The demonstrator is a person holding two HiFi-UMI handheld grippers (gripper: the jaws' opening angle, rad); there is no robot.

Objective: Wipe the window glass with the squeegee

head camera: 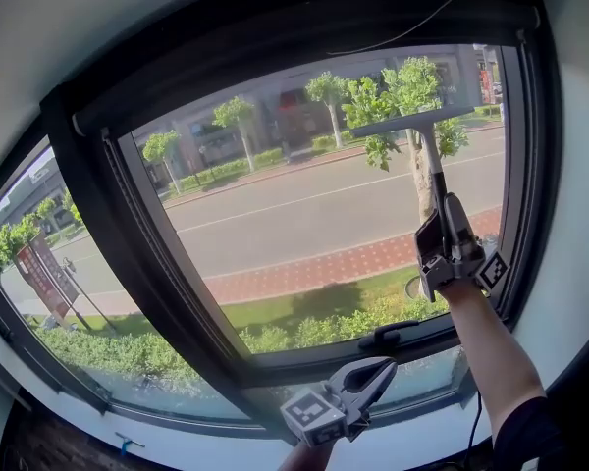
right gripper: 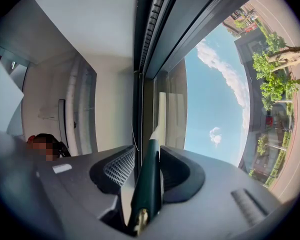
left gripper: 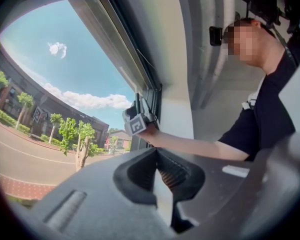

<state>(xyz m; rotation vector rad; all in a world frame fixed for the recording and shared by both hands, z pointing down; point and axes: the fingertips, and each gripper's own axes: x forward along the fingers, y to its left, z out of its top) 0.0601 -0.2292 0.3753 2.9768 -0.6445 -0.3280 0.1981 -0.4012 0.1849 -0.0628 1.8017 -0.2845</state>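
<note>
Against the dark-framed window glass (head camera: 304,214), right gripper (head camera: 442,209) fingers clamp the squeegee (head camera: 424,130); left gripper (head camera: 381,371) fingers closed, empty.

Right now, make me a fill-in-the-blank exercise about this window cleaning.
The right gripper is shut on the ___ of the squeegee.
The squeegee's blade sits near the ___ of the glass.
The left gripper, down by the window frame, holds ___.
Missing words: handle; top; nothing.
</note>
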